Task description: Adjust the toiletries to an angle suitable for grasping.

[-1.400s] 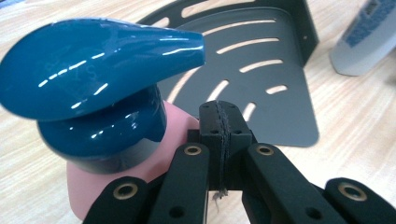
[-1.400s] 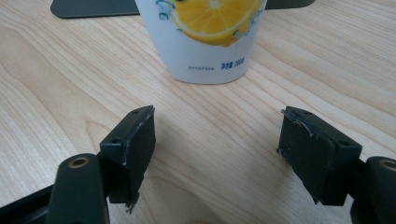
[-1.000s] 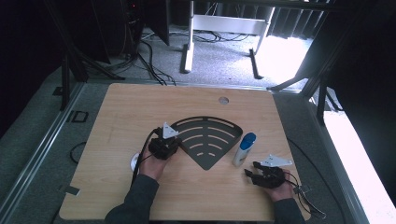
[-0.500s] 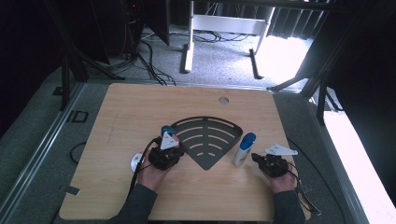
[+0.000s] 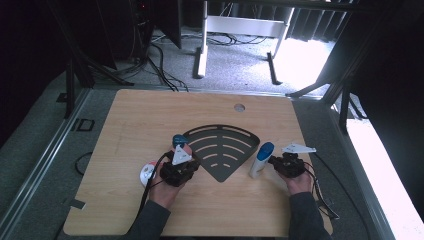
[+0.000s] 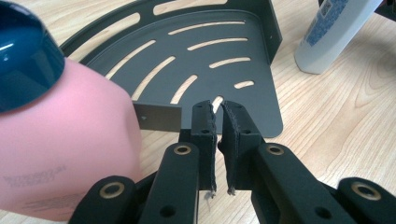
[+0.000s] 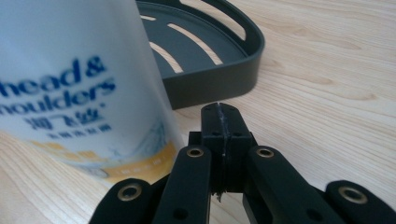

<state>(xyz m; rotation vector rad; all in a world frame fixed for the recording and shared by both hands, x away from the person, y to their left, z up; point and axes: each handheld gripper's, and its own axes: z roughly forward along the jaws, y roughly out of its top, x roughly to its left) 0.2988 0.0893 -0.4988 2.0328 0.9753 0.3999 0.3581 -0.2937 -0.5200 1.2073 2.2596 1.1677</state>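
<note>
Two bottles stand on the table (image 5: 150, 115), both outside the dark slotted tray (image 6: 261, 107): the pink bottle (image 6: 70, 140), with a teal cap, sits at the tray's 9 o'clock just beside its straight wall, and the white bottle (image 7: 70, 70) leans at its 4 o'clock. The left gripper (image 6: 217, 109) has slid in beside the pink bottle, which now stands at the 9 o'clock side of its jaws; the jaws are drawn narrow, with only a sliver of gap and nothing between them. The right gripper (image 7: 219, 112) has come from 5 o'clock of the white bottle to its 3 o'clock; its jaws have pressed fully together on nothing, with the bottle just beside them rather than between them. A small white disc (image 5: 146, 173) lies at 8 o'clock from the left hand, as it did a second ago. Neither bottle is gripped, so if the aim is to load the tray, that work has probably not begun. With both sets of jaws closed and empty beside their bottles, each would have to reopen around its bottle to lift it, or else nudge it sideways, which risks toppling the leaning white one.
</note>
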